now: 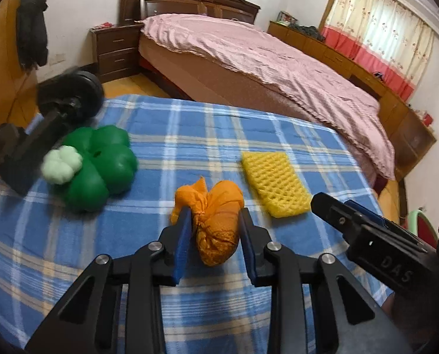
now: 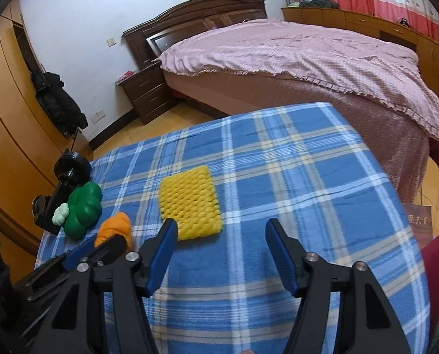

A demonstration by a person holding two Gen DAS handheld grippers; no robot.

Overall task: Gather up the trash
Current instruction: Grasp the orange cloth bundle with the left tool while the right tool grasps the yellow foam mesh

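Bedroom setup, with a blue plaid cloth spread over a small table in front of a big bed under a pink cover. Going left to right from the left gripper's view: a black clamp mount sits at the far left edge, and a green clover-shaped container lies ahead and to the left of the jaws. Dead centre, the left gripper has an orange mesh bundle sitting right between its blue pads, which look to be touching its sides, so I'd call that a pinch just landing. Ahead and to the right of it lies a yellow foam net sleeve.

The right gripper hangs spread apart with nothing in it, the yellow sleeve just ahead and a bit left of its fingers.

My read: the grab step on the first piece of trash. Next is probably lifting the bundle clear while the right side lines up on the sleeve.
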